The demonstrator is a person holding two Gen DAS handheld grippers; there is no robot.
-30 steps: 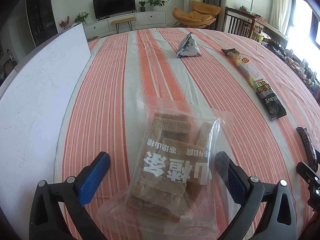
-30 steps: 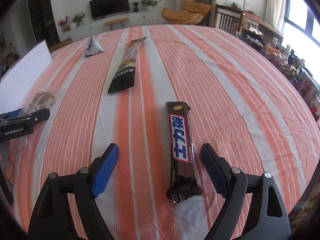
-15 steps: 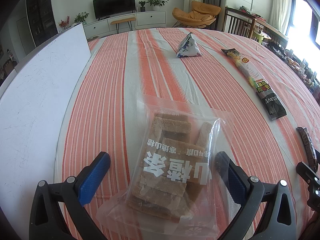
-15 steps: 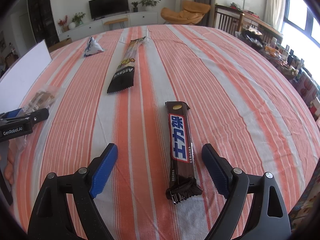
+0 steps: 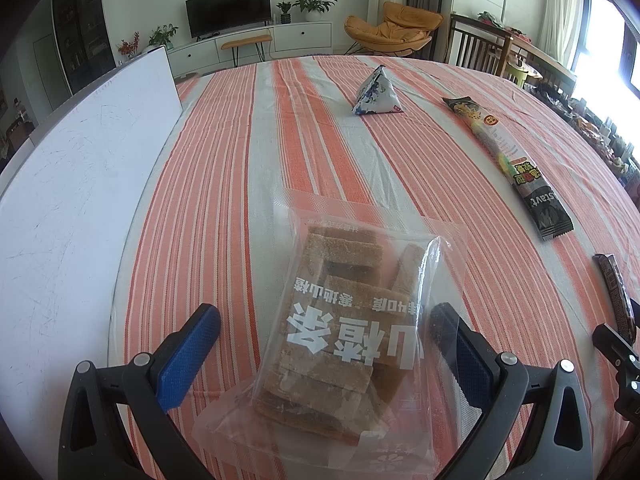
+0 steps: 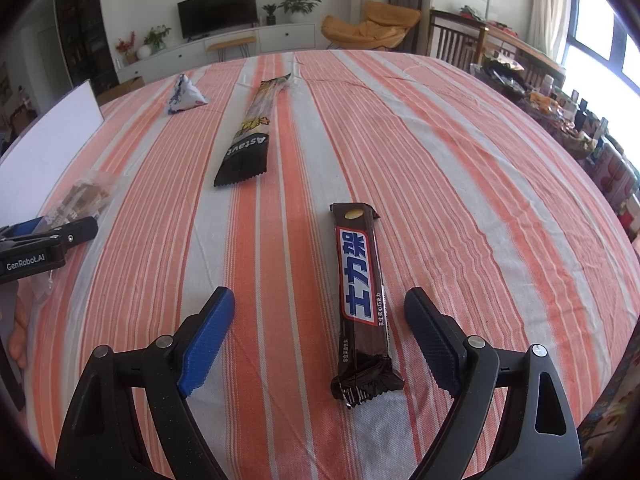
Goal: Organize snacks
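Both grippers sit wide apart, nothing clamped. L gripper [image 5: 326, 340] straddles 1 clear bag of brown hawthorn strips [image 5: 340, 328] lying flat on the orange-striped tablecloth [image 5: 224, 184], w/ 1 white board [image 5: 80, 184] to its left. R gripper [image 6: 318, 320] straddles 1 dark chocolate bar [image 6: 360, 296], bar nearer the right finger. Farther out: 1 long black snack stick pack [image 6: 250, 136] and 1 pyramid-shaped pouch [image 6: 184, 98], well apart. 4 snacks total.

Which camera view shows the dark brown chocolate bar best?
The right wrist view: the dark brown chocolate bar lies whole between the open claw's fingers. The left wrist view shows only a strip of it at the right edge.
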